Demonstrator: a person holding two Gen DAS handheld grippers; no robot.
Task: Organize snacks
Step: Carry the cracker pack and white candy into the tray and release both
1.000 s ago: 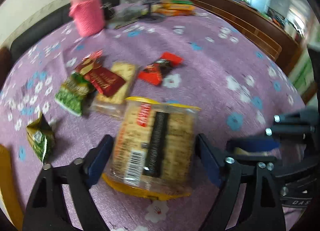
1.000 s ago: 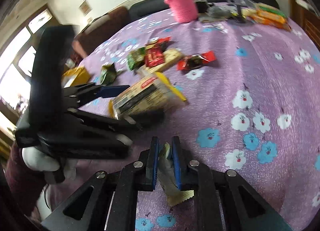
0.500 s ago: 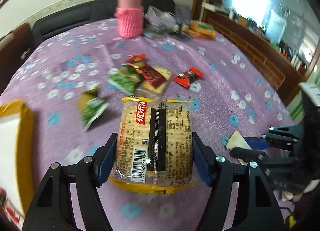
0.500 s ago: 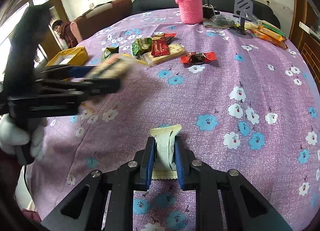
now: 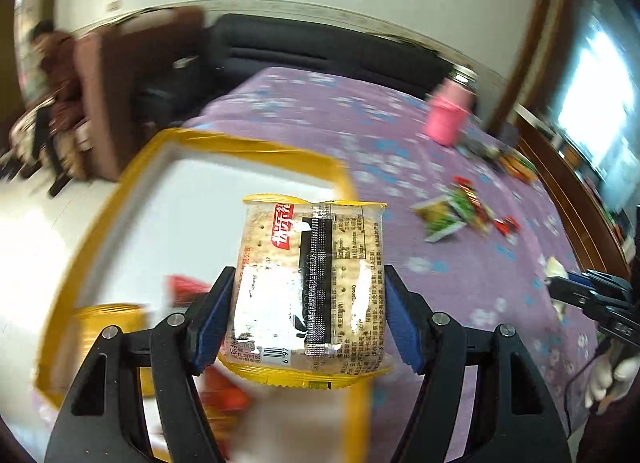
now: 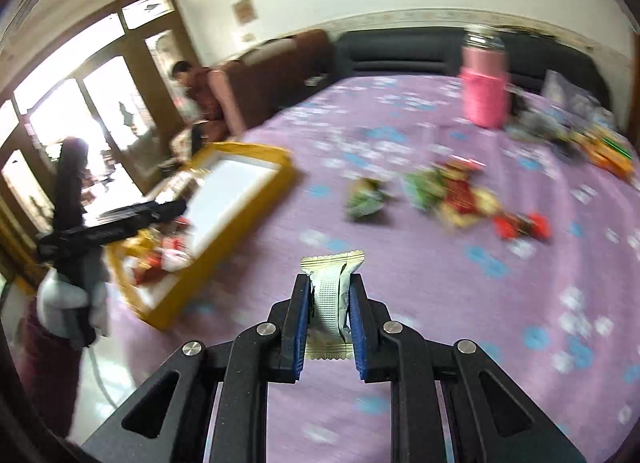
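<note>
My left gripper (image 5: 308,315) is shut on a clear cracker pack with yellow ends (image 5: 312,283), held above a yellow-rimmed white box (image 5: 256,151). Red and yellow snacks (image 5: 188,287) lie in the box's near end. My right gripper (image 6: 330,311) is shut on a small cream-and-gold wafer packet (image 6: 334,283), held above the purple flowered tablecloth (image 6: 420,283). In the right wrist view the box (image 6: 280,183) is at the left with the left gripper (image 6: 160,209) over it. Loose snacks (image 6: 448,191) lie in a cluster on the cloth.
A pink sleeved bottle (image 6: 486,95) stands at the far side by a dark sofa (image 6: 400,55). More packets (image 6: 600,151) lie at the far right. A seated person (image 6: 196,95) and a brown chair (image 6: 272,75) are beyond the table's left edge.
The left gripper has swung left with the cracker pack, from over the cloth to over the yellow box. The right gripper, still holding the packet, has turned left toward the box.
</note>
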